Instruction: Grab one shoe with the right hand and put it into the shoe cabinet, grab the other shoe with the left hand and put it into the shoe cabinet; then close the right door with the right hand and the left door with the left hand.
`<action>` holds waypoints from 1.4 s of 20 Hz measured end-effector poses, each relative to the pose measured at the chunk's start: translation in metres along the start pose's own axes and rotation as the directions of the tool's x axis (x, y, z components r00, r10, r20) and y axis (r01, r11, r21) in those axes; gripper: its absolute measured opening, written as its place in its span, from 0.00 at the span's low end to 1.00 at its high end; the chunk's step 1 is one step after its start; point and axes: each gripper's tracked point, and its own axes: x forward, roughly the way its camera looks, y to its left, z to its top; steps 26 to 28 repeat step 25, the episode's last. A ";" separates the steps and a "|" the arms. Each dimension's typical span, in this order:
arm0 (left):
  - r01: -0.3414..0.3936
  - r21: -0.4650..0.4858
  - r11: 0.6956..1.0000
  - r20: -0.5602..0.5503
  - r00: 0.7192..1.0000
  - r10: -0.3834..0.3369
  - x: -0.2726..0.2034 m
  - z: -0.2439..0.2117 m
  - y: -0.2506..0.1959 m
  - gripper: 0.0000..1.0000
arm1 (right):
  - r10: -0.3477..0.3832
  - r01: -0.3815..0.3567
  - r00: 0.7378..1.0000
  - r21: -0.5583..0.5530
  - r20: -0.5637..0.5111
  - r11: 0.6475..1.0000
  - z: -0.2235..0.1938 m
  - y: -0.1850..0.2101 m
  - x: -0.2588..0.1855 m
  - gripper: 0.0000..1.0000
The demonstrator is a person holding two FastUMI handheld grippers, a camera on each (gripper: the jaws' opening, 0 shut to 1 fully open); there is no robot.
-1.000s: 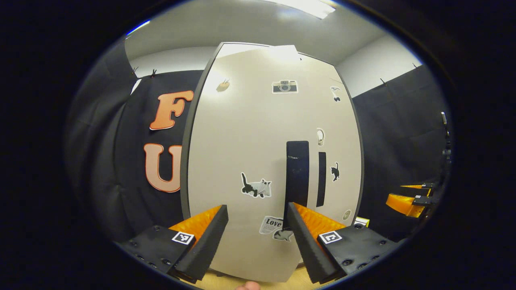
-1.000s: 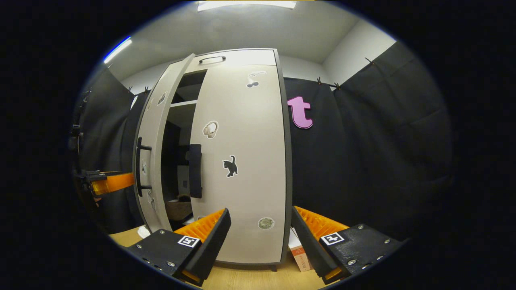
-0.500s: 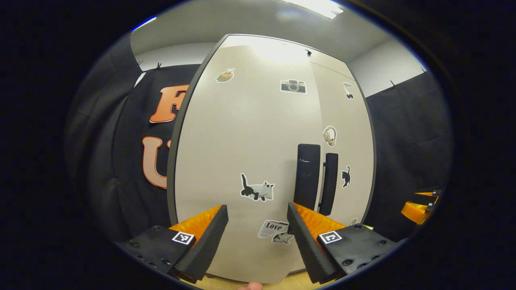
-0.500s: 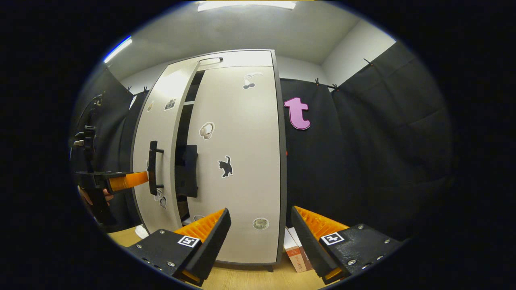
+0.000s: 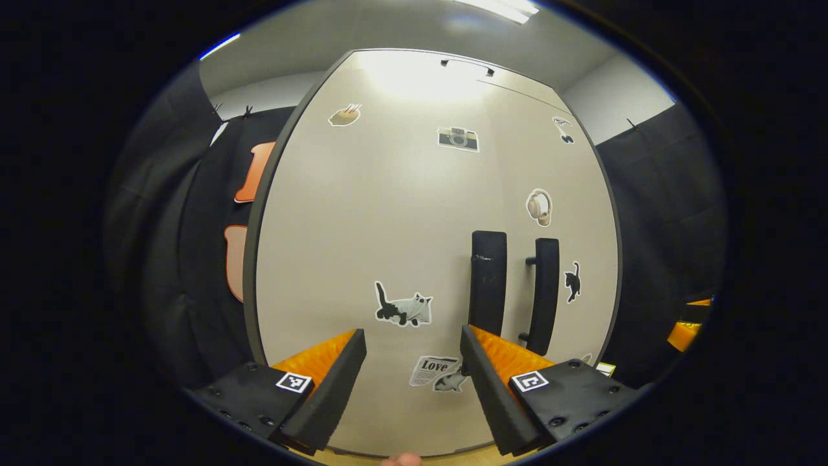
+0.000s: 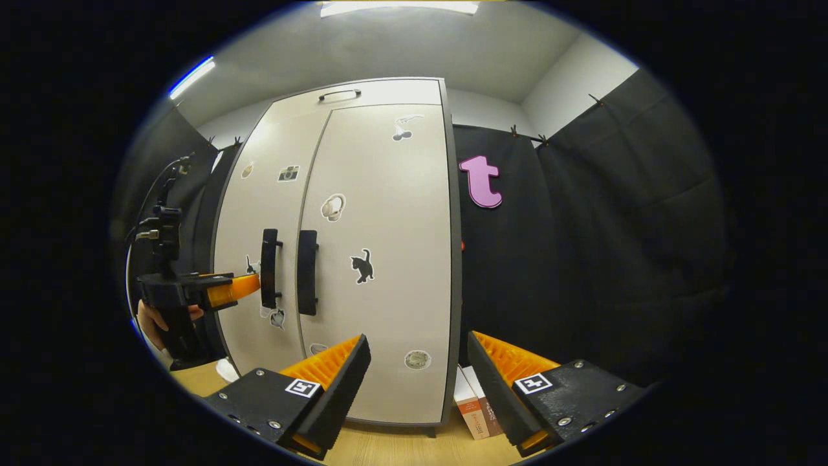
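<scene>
we see the shoe cabinet point(image 6: 362, 259) with both doors flat closed. our left hand-held gripper point(image 5: 413, 362) is spread just before the left door point(image 5: 375, 259); our right hand-held gripper point(image 6: 417, 366) is spread too, holding nothing.

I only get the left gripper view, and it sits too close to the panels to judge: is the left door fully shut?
Observer: From the right gripper view, the left door lies flush with the right door, with no dark gap between them.
Operator: Where do my tongs sit against it?
Observer: The left tongs reach to just beside the left door's handle. I cannot tell if they touch the panel.
Operator: And the other hand?
Observer: The right tongs are open, hold nothing and point at the lower part of the right door.
</scene>
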 end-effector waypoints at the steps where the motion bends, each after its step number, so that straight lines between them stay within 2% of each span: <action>1: -0.002 0.003 1.000 0.000 1.000 0.002 -0.001 0.000 0.000 0.96 | 0.002 -0.002 1.000 0.000 0.001 1.000 0.001 0.000 0.001 0.93; 7: -0.001 0.008 1.000 -0.008 1.000 0.001 -0.007 0.003 -0.001 0.97 | 0.009 -0.010 1.000 0.009 0.017 1.000 0.009 0.002 -0.001 0.93; 8: 0.003 0.004 1.000 -0.004 1.000 -0.003 -0.014 0.005 0.000 0.94 | 0.009 -0.010 1.000 0.009 0.021 1.000 0.010 0.003 -0.002 0.93; 9: 0.004 0.007 1.000 -0.006 1.000 -0.004 -0.022 0.006 0.000 0.97 | 0.009 -0.009 1.000 0.012 0.023 1.000 0.011 0.003 -0.002 0.93; 19: -0.005 0.015 1.000 0.002 1.000 0.005 -0.093 0.013 0.009 0.96 | 0.046 -0.049 0.998 0.052 0.051 0.997 0.015 0.030 -0.001 0.93; 20: -0.011 0.029 1.000 0.000 1.000 0.011 -0.097 0.013 0.011 0.96 | 0.051 -0.053 0.998 0.053 0.046 0.997 0.013 0.033 0.002 0.97; 21: -0.016 0.042 0.999 0.000 1.000 0.016 -0.101 0.012 0.012 0.96 | 0.054 -0.056 0.998 0.055 0.043 0.997 0.012 0.036 0.003 0.94; 28: -0.007 0.021 1.000 -0.024 1.000 0.008 -0.107 0.005 0.009 0.96 | 0.062 -0.064 0.997 0.066 0.041 0.996 0.012 0.041 0.009 0.93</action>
